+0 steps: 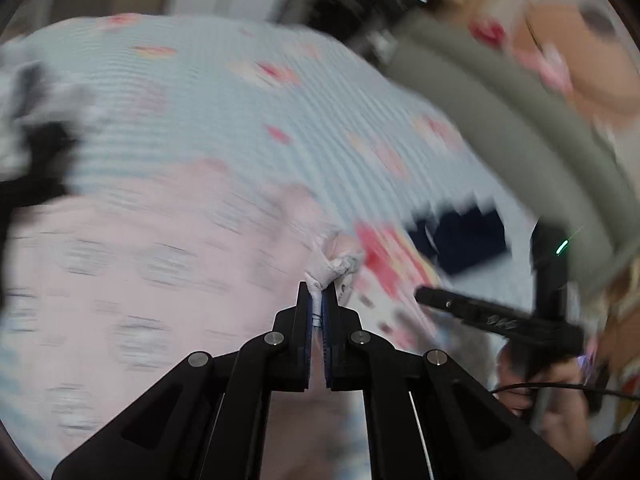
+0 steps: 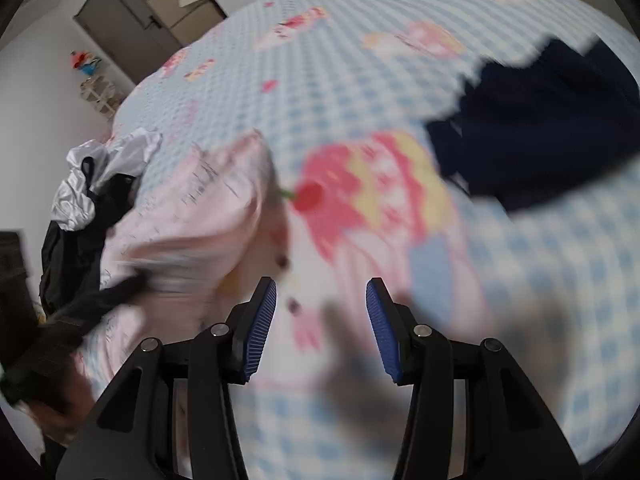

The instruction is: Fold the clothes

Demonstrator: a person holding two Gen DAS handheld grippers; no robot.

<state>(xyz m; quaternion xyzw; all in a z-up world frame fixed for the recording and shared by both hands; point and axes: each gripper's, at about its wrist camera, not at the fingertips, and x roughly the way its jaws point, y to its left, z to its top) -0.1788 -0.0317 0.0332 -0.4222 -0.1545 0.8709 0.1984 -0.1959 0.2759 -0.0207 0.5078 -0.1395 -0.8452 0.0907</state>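
**Soft cloth, matt plastic**

I am looking at a pale pink garment [image 1: 160, 264] of soft matt cloth, lying on a bedsheet [image 2: 360, 92] of checked woven fabric. My left gripper [image 1: 319, 300] is showing matt black plastic with shiny metal pins. My right gripper [image 2: 321, 320] is showing ribbed blue pads [image 2: 382, 332]. A silvery garment [image 2: 104, 172] is gleaming like satin; a navy one [image 2: 540, 132] is looking dull.

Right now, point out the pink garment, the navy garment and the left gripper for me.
pink garment [image 1: 160, 272]: left wrist view, on its printed body.
navy garment [image 2: 532, 140]: right wrist view, on its dark middle.
left gripper [image 1: 319, 300]: left wrist view, between fingertips clamped on bunched pink fabric.
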